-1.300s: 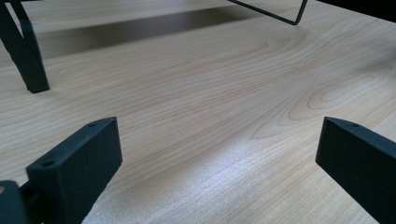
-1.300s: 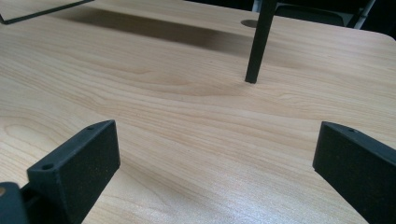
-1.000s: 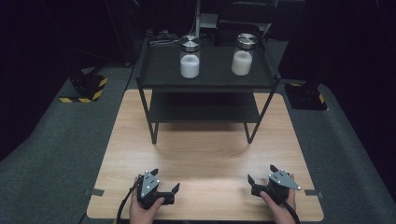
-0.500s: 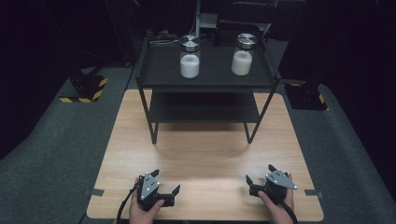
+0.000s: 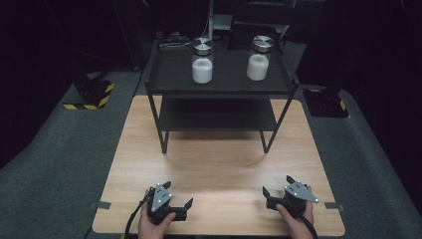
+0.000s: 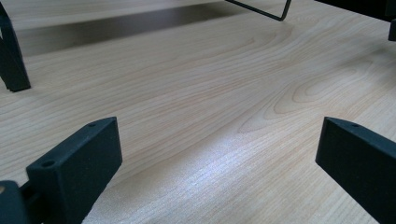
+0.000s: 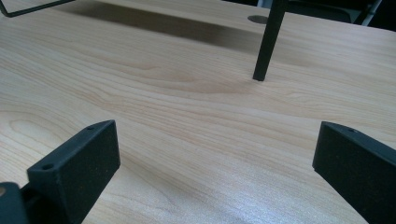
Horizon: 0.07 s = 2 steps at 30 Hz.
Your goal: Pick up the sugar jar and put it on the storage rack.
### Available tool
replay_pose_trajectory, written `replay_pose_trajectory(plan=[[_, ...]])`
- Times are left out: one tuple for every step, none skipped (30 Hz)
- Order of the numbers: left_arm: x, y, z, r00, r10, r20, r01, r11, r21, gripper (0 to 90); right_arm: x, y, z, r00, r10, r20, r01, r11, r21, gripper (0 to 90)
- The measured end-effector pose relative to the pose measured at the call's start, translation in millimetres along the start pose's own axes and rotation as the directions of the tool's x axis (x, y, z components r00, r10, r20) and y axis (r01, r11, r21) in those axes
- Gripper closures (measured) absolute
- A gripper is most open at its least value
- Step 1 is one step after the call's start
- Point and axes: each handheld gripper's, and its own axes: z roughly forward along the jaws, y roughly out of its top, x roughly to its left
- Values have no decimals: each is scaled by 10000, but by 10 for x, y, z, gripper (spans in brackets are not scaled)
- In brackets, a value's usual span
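Jars (image 5: 202, 61) stand up on the black rack (image 5: 169, 84), far from my grippers: left gripper (image 5: 176, 196) and right gripper (image 5: 277, 187) rest low near the table's (image 5: 224, 159) front edge, jaws spread wide, grasping nothing.

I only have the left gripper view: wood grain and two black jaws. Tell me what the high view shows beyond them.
Observer: A black two-tier rack stands at the table's far end, with two jars on its top shelf.
Operator: Describe the jars.
Observer: The left jar and right jar each have a metal lid and hold white powder.
Operator: Report both grippers.
Observer: The left gripper and right gripper sit near the table's front edge, jaws apart, holding nothing.
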Motion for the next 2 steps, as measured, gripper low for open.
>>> replay_pose_trajectory(plan=[[2, 0, 0, 10000, 8, 13, -8, 10000, -3, 7, 1, 3, 0, 10000, -16, -4, 16, 10000, 16, 7], [3, 1, 1, 10000, 11, 22, -11, 10000, 3, 7, 3, 10, 5, 10000, -25, -5, 25, 10000, 57, 7]])
